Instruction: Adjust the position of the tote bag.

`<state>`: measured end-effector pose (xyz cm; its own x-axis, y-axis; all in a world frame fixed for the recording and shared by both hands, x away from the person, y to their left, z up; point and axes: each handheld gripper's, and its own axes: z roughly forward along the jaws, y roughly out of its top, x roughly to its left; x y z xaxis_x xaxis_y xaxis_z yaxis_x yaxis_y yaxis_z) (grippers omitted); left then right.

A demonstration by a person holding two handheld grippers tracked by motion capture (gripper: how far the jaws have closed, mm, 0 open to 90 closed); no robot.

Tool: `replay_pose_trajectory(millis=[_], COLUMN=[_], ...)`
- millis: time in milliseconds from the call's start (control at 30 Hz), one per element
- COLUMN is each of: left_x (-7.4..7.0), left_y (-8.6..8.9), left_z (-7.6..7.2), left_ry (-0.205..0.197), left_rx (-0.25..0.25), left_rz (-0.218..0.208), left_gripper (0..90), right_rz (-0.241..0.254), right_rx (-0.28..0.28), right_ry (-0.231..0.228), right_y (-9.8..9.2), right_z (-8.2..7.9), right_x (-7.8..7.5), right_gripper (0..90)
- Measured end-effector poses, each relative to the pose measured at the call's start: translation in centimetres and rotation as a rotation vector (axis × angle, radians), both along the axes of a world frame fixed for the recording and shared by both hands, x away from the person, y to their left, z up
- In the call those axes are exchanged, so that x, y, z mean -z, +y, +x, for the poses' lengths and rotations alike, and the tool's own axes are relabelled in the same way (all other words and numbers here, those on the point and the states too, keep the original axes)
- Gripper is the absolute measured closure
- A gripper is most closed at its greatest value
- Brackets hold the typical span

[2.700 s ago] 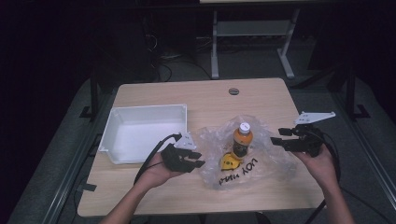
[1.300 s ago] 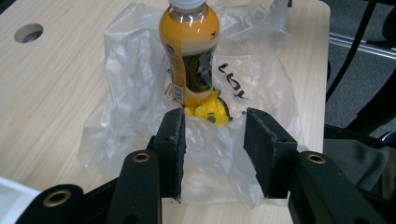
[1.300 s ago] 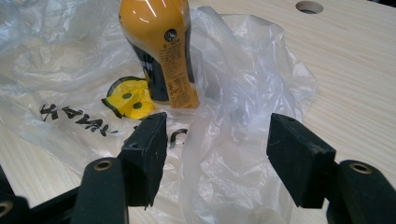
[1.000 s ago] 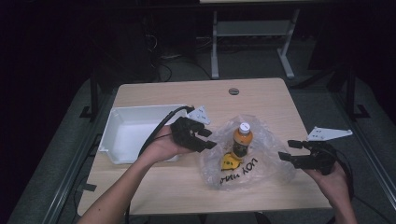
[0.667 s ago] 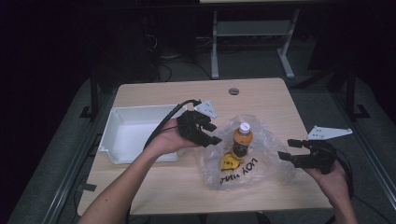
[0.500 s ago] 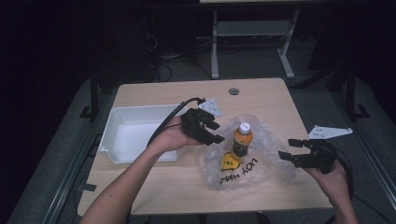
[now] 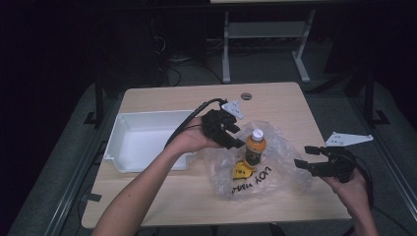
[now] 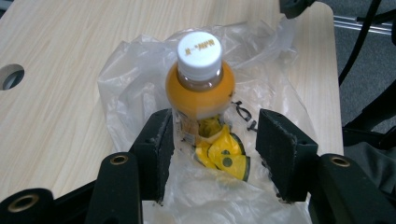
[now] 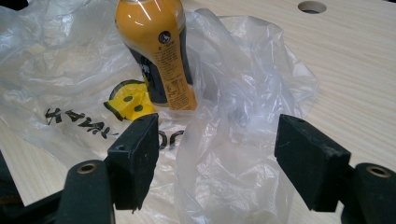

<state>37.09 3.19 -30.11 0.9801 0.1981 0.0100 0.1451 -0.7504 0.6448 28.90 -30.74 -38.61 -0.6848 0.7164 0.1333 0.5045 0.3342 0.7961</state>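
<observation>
Reaching left gripper (image 8: 215, 140), jaws just widening and empty, astride bottle (image 8: 200, 88): centre body between pads, then clamp; right gripper (image 9: 217, 154) unclenched over bag (image 9: 233, 154).

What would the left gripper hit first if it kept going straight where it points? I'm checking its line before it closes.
Probably the orange bottle: it stands upright dead ahead of the left gripper, whose open jaws already flank its base over the plastic bag.
</observation>
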Motion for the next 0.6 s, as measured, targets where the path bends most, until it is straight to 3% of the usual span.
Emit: replay_pose_trajectory(millis=[600], left_x=[0.6], left_y=[-3.3], left_z=[2.1], left_ry=[0.023], left_rx=[0.041], left_rz=[0.058], left_gripper=[41.5], right_rz=[0.002], right_rx=[-0.009], right_ry=[-0.008], right_y=[-0.2], right_z=[-0.1], right_x=[0.0], right_gripper=[28.9])
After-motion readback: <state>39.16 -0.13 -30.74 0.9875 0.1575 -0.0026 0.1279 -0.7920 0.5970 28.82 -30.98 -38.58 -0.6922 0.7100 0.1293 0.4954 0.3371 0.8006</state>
